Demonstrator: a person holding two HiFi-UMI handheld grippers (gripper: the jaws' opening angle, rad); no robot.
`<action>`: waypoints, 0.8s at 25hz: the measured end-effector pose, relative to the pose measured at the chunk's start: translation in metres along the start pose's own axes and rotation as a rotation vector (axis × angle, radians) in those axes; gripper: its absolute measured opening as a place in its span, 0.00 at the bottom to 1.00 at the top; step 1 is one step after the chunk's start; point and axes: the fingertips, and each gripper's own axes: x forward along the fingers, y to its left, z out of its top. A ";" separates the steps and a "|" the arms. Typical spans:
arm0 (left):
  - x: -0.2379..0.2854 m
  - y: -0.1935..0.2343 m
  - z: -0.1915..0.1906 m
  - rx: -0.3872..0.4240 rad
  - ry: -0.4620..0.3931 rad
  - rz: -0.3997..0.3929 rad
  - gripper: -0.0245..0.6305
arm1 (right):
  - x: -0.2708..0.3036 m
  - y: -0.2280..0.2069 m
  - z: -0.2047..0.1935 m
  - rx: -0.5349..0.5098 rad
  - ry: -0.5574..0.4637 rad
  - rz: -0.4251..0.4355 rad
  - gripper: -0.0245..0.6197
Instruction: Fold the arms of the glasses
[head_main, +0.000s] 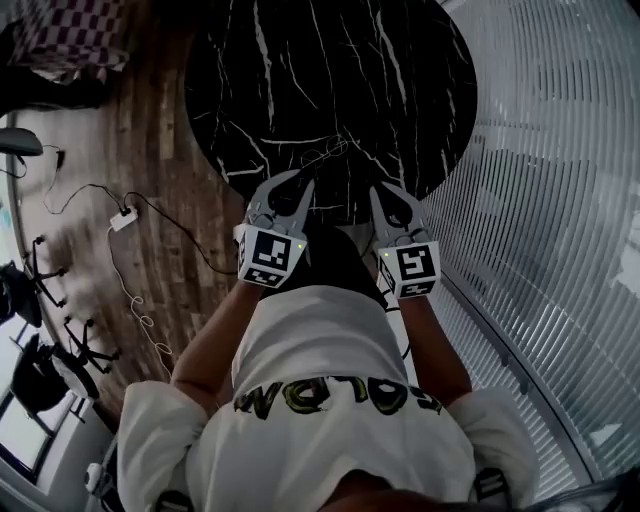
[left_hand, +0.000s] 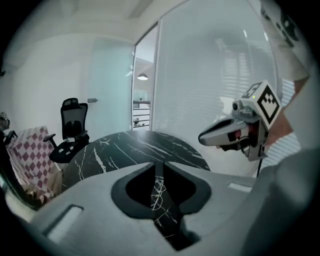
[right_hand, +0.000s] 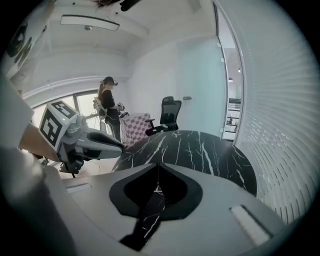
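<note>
Thin wire-framed glasses (head_main: 328, 155) lie on the round black marble table (head_main: 400, 90), near its front edge. Both grippers hang in the air above that edge, short of the glasses and not touching them. My left gripper (head_main: 302, 186) is shut and empty, and the right gripper (head_main: 384, 192) beside it is shut and empty too. In the left gripper view the jaws (left_hand: 160, 165) meet, with the glasses' wire (left_hand: 159, 192) showing through the gap below them. The right gripper view shows its jaws (right_hand: 158, 165) closed over the table (right_hand: 210, 150).
A black office chair (left_hand: 72, 127) and a chair with checked cloth (left_hand: 30, 155) stand beyond the table. A person (right_hand: 108, 107) stands far off by the window. A ribbed glass wall (head_main: 560, 200) curves along the right. Cables and a power strip (head_main: 123, 218) lie on the wooden floor.
</note>
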 end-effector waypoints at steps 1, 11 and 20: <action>-0.011 -0.003 0.011 -0.025 -0.017 -0.001 0.12 | -0.008 0.004 0.012 0.004 -0.016 0.009 0.05; -0.071 -0.036 0.092 -0.164 -0.162 -0.066 0.04 | -0.058 0.040 0.106 0.077 -0.170 0.092 0.07; -0.101 -0.039 0.144 -0.239 -0.283 -0.106 0.04 | -0.085 0.066 0.159 0.074 -0.281 0.143 0.06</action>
